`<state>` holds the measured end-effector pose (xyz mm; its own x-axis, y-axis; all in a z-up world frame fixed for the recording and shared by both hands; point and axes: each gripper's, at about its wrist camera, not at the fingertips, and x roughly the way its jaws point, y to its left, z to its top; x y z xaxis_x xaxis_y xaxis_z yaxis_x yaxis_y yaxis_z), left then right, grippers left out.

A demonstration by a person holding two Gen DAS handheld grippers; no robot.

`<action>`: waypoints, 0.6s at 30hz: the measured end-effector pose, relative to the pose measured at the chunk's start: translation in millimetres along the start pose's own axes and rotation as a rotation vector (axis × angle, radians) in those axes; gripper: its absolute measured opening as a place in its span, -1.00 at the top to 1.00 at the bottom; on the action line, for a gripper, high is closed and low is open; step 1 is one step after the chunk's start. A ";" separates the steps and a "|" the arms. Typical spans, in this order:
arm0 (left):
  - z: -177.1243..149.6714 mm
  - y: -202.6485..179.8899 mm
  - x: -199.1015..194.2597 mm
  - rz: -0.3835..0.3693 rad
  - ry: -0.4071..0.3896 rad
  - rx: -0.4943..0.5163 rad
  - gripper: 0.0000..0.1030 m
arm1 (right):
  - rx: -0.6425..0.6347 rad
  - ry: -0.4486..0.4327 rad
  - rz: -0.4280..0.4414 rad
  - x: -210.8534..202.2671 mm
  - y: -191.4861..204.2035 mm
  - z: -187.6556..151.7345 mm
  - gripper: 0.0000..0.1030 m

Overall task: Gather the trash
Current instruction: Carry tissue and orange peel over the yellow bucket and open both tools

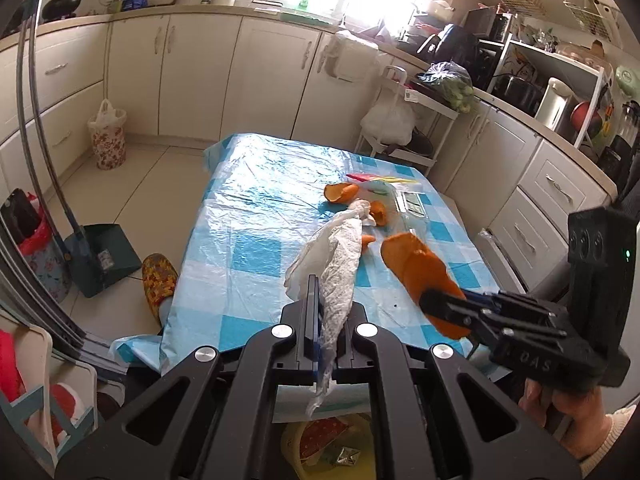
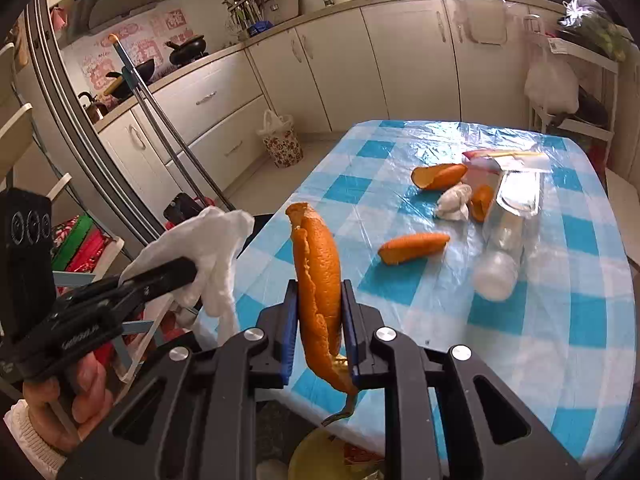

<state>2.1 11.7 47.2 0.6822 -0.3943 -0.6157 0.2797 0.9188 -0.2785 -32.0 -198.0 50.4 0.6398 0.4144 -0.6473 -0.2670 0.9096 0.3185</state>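
Note:
My left gripper [image 1: 326, 300] is shut on a crumpled white tissue [image 1: 336, 268] and holds it above the near edge of the blue checked table [image 1: 256, 208]. It also shows in the right wrist view [image 2: 188, 272] with the tissue [image 2: 216, 248]. My right gripper [image 2: 320, 300] is shut on a long orange peel [image 2: 320, 264], held upright over the table's near edge; the peel shows in the left view [image 1: 420, 268]. More orange peels [image 2: 414, 246] [image 2: 440, 176], a tissue ball [image 2: 454, 202] and a clear plastic bottle [image 2: 508, 228] lie on the table. A yellow bin [image 1: 332, 446] with trash sits below.
Wrappers [image 2: 500, 160] lie at the table's far end. A dustpan [image 1: 100, 256] and broom stand on the floor to the left. A floral waste basket [image 1: 108, 136] stands by the cabinets. A white cart [image 1: 400, 120] stands beyond the table.

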 end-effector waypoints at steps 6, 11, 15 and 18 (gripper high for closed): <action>-7.6 -36.2 -23.0 -0.008 -0.016 0.069 0.92 | 0.017 -0.036 0.008 -24.8 8.3 -42.9 0.59; -15.6 -56.2 -37.6 -0.019 -0.019 0.104 0.92 | 0.051 -0.011 0.004 -29.8 3.9 -66.8 0.59; -24.8 -66.4 -46.6 -0.028 -0.016 0.122 0.92 | 0.074 -0.012 -0.005 -36.8 1.2 -77.2 0.58; -32.9 -71.8 -52.9 -0.034 -0.010 0.133 0.92 | 0.100 -0.006 -0.012 -40.3 -2.3 -88.0 0.58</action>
<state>-76.3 -34.0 75.5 0.6776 -0.4256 -0.5998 0.3891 0.8995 -0.1987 -120.5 -214.1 14.8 0.6467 0.4034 -0.6474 -0.1867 0.9066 0.3784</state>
